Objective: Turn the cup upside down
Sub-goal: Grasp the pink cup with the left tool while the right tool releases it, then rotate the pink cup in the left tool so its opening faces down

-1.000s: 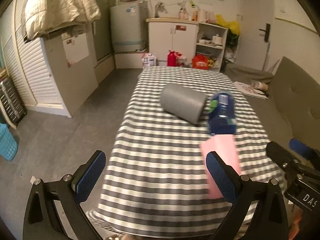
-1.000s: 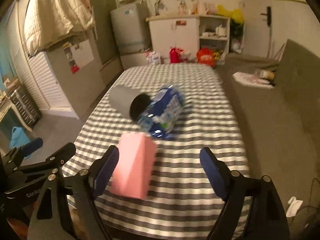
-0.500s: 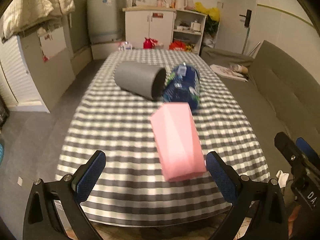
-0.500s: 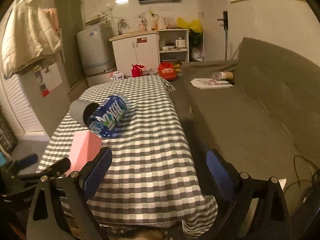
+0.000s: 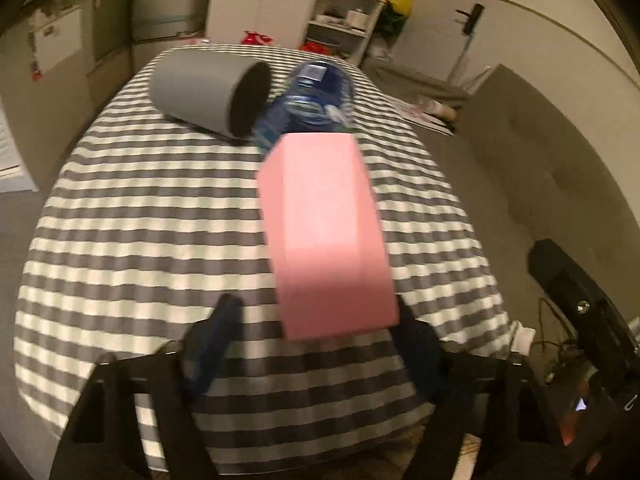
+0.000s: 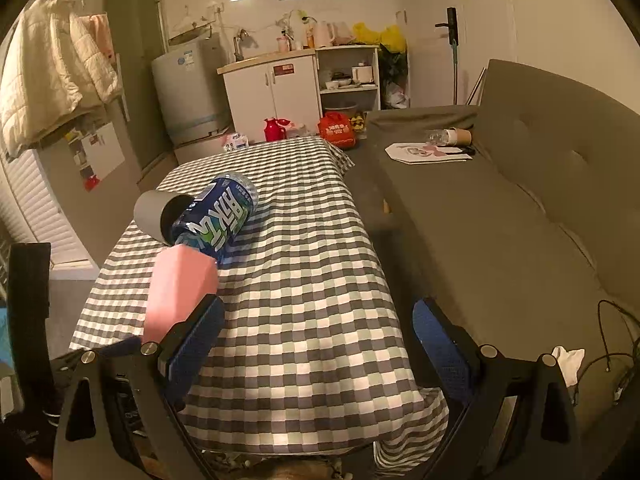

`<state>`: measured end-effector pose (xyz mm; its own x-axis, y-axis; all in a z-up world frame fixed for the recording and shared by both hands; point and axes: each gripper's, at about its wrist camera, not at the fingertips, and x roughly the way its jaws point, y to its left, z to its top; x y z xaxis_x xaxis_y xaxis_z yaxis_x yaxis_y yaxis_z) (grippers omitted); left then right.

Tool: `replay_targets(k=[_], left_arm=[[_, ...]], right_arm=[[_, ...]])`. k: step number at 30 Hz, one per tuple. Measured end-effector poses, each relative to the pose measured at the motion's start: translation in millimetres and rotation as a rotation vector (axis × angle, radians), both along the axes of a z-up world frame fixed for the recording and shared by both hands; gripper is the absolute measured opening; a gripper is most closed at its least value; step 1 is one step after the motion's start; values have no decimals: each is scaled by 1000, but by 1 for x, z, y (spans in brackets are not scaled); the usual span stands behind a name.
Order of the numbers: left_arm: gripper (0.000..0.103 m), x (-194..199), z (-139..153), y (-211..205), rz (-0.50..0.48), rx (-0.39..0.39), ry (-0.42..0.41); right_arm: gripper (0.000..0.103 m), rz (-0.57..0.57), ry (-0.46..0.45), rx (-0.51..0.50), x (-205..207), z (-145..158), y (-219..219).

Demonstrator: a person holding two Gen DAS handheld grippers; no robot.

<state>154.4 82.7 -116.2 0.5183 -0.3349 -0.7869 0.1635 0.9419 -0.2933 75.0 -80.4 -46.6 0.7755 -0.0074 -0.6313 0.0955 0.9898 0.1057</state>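
Note:
A grey cup (image 5: 204,90) lies on its side on the checked tablecloth (image 5: 152,216), its dark mouth turned toward a blue bottle (image 5: 316,96). It also shows in the right wrist view (image 6: 154,214), partly hidden by the bottle (image 6: 218,218). My left gripper (image 5: 320,344) is open, near the table's front edge, with a pink block (image 5: 324,232) lying between and beyond its fingers. My right gripper (image 6: 312,344) is open and empty over the table's near right part.
The pink block (image 6: 178,288) lies in front of the bottle. A grey sofa (image 6: 500,216) runs along the table's right side. Cabinets (image 6: 276,88) and a fridge (image 6: 188,88) stand at the back. The right gripper's body (image 5: 580,312) shows at the left view's right edge.
My left gripper has moved forward toward the pink block and cup, and its fingers have drawn closer together. My right gripper has shifted a little; the objects lie where they were.

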Motion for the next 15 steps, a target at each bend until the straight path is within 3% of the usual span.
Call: replay_targets(k=[1,7,15], left_arm=[[55,1,0,-3,-12,-2,0],[55,-3,10,6,-4,1,18],[55,-18,46,44,1,72,7]], right_arm=[[96,0,1,0,0,0,0],[96,1,0,-15,0,1,2],[96,9,0,-46,-1,3,8]])
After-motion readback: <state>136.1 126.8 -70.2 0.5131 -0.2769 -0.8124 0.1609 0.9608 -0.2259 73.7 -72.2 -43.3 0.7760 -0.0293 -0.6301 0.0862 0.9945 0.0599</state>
